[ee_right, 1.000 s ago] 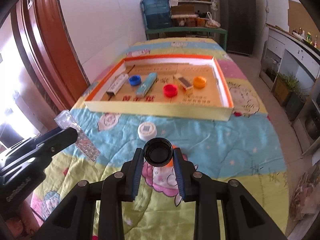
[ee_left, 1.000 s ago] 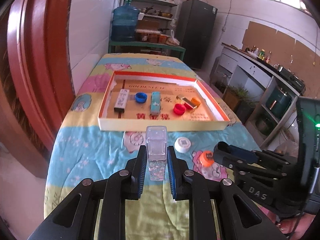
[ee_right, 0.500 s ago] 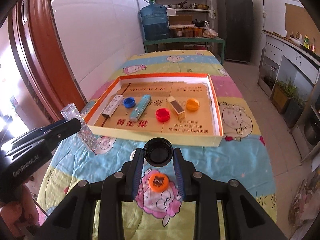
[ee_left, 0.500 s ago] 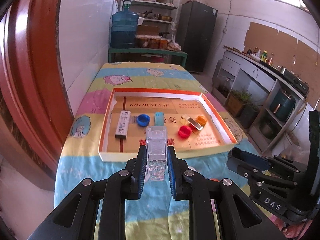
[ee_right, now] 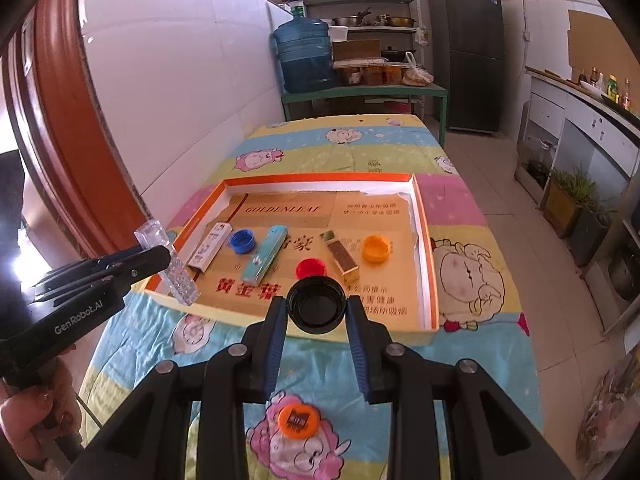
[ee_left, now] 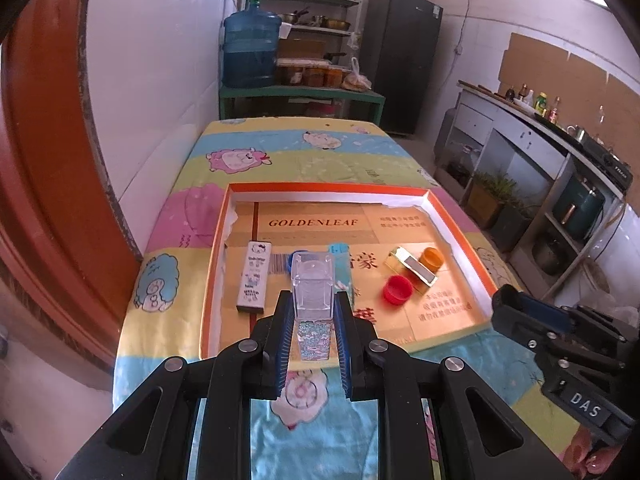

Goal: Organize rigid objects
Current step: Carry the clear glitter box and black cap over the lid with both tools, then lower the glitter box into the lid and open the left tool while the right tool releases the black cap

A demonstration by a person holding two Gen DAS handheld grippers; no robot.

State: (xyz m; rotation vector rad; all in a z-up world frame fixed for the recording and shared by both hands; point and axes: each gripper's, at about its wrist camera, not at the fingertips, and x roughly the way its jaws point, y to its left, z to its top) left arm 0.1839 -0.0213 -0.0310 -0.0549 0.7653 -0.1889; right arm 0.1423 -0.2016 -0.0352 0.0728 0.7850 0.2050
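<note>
Black plastic fingers with blue pads form each gripper. The left gripper (ee_left: 313, 320) is clamped on a clear rectangular box (ee_left: 312, 294), held upright above the near rim of the tray; its lower part shows a floral-patterned fill. The right gripper (ee_right: 317, 312) is clamped on a black round cap (ee_right: 317, 305), hollow side facing the camera, held above the near wall of the tray. In the right wrist view, a hand (ee_right: 38, 426) grips the left tool's handle at lower left.

On the cartoon-print cloth (ee_right: 472, 364), below the right gripper, lies an orange cap (ee_right: 298, 420), outside the tray.

The tray (ee_right: 420, 216) is a shallow cardboard box with orange rim and white inner walls, resting on the cloth. Contents, left to right in the right wrist view:
- a white printed stick box (ee_right: 210, 246), near the left wall;
- a blue cap (ee_right: 242, 240), just beside it;
- a light-blue stick box (ee_right: 266, 255), lying diagonally;
- a red cap (ee_right: 311, 269), partly behind the black cap;
- a gold box (ee_right: 342, 260), between the red cap and an orange open cap (ee_right: 376, 249).

Beyond the table stand a blue water jug (ee_right: 306, 56), shelving (ee_right: 360, 4) and a dark refrigerator (ee_right: 466, 52).
</note>
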